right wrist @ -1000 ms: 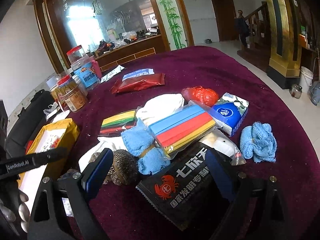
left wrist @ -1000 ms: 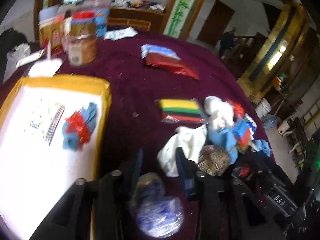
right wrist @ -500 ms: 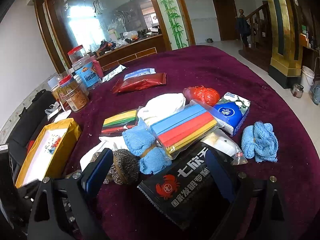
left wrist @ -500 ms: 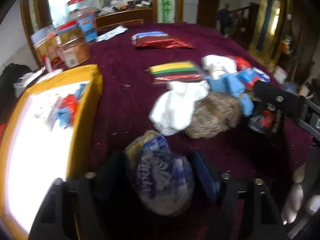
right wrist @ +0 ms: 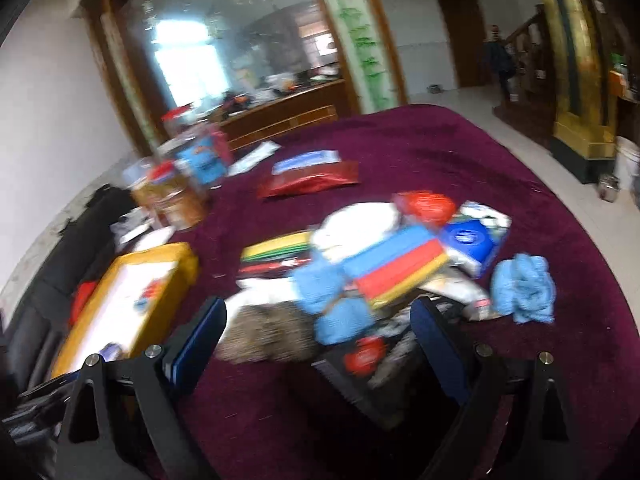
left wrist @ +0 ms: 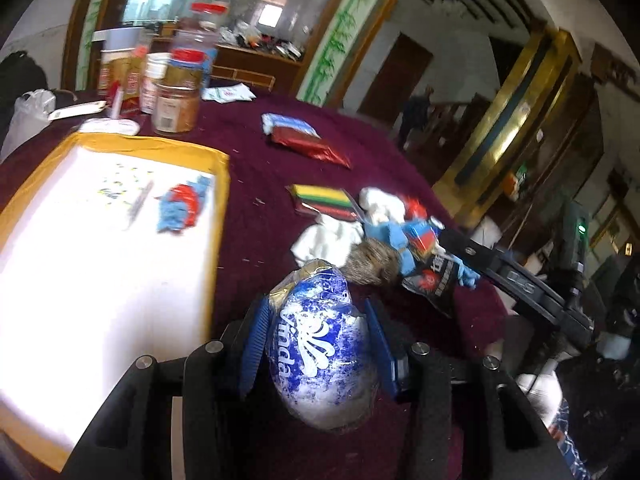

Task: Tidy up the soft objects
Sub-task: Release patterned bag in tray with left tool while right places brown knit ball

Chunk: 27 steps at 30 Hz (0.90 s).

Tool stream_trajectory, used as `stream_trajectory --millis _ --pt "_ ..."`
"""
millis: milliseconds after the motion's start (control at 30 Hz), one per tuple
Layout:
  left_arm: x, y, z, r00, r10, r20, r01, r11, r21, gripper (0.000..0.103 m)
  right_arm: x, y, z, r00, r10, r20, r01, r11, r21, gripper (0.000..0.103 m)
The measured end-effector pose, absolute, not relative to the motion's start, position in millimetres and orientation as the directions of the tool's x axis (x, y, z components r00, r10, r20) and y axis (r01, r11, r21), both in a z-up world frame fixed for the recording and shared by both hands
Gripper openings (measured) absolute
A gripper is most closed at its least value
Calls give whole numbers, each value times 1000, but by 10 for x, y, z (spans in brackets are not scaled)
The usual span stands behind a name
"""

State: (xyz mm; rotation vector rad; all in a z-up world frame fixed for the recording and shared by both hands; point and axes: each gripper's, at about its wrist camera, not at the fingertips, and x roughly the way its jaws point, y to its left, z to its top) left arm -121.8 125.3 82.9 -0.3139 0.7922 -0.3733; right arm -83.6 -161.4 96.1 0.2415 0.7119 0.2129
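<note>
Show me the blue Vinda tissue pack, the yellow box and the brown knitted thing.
blue Vinda tissue pack [left wrist: 320,344], left wrist view, printed front.
yellow box [left wrist: 222,184], left wrist view, right rim.
brown knitted thing [right wrist: 266,334], right wrist view, middle.

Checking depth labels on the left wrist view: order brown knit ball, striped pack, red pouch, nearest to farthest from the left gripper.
1. Brown knit ball, just ahead of the left gripper, slightly right.
2. Striped pack, mid-table.
3. Red pouch, far side.

The tissue pack [left wrist: 320,344] is glossy, crinkled plastic film. The tablecloth [right wrist: 460,152] is matt, plush burgundy cloth, and the towel [right wrist: 522,290] looks fluffy. The jars [left wrist: 176,100] are clear shiny plastic; the red pouch [left wrist: 310,148] is glossy foil.
</note>
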Motion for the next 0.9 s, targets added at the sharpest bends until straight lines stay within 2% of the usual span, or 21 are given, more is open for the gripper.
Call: stream_trajectory --millis 100,200,333,467,500,567,600,633,733,900 --pt "-1214 1470 769 644 -457 -614 175 869 -463 51 -757 -1411 932 618 426 -661 -199 898 393 93" --pt "-1236 1640 697 643 -471 -605 151 851 -502 51 -576 -1324 762 510 530 -678 -145 830 539 93" --pt "-1311 1851 686 656 -463 -597 127 847 -516 51 -355 -1335 515 467 538 -702 2 793 609 92" --pt "-1355 2078 681 676 -437 -593 88 848 -523 51 -236 -1332 421 485 480 -731 110 796 596 92" --pt "-1365 2134 676 680 -430 -594 76 847 -525 51 -220 -1336 410 490 468 -736 125 798 590 90" --pt "-1373 2211 657 686 -417 -596 58 848 -527 51 -200 -1358 381 499 427 -754 157 811 564 77" --pt "-1371 2248 643 687 -412 -598 47 847 -529 51 -203 -1396 363 504 407 -762 175 815 552 61" --pt "-1365 2279 629 687 -410 -600 40 845 -533 51 -201 -1434 339 507 406 -760 184 811 556 57" --pt "-1374 2327 584 684 -409 -604 25 841 -541 51 -232 -1506 329 512 434 -741 160 800 579 53" --pt "-1371 2375 628 686 -419 -594 33 834 -551 51 -374 -1529 514 540 441 -717 105 810 577 52"
